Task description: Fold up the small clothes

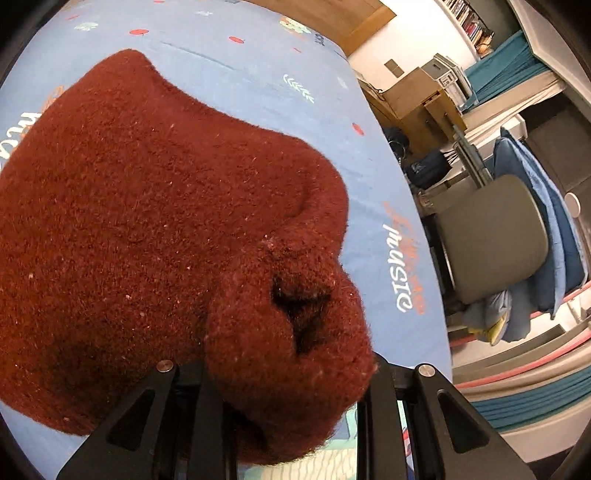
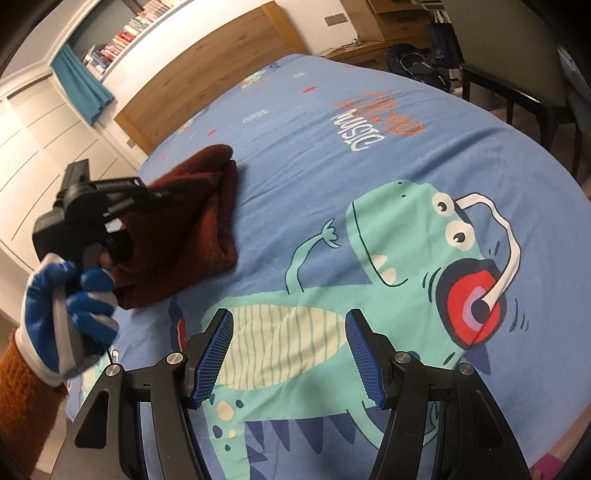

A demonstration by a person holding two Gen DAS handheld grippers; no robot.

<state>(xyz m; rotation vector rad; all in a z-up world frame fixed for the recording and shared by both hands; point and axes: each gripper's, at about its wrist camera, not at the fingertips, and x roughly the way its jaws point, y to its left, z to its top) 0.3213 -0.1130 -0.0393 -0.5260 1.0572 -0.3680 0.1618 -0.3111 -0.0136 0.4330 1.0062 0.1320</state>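
Note:
A dark red knitted garment (image 1: 147, 206) lies folded on the blue dinosaur bedsheet (image 1: 266, 81). In the left wrist view a bunched corner of it fills the space between my left gripper's (image 1: 291, 384) fingers, which hold it. In the right wrist view the garment (image 2: 199, 206) lies at the left, with the left gripper (image 2: 162, 194) reaching onto it, held by a hand in a blue and white glove (image 2: 70, 310). My right gripper (image 2: 290, 354) is open and empty, with blue pads (image 2: 214, 354), above the dinosaur print (image 2: 388, 240).
A wooden headboard (image 2: 207, 77) and bookshelves (image 2: 125, 33) stand behind the bed. The bed edge is at the right in the left wrist view, with a grey chair (image 1: 491, 240), blue bedding (image 1: 546, 236) and a wooden desk (image 1: 417, 99) beyond.

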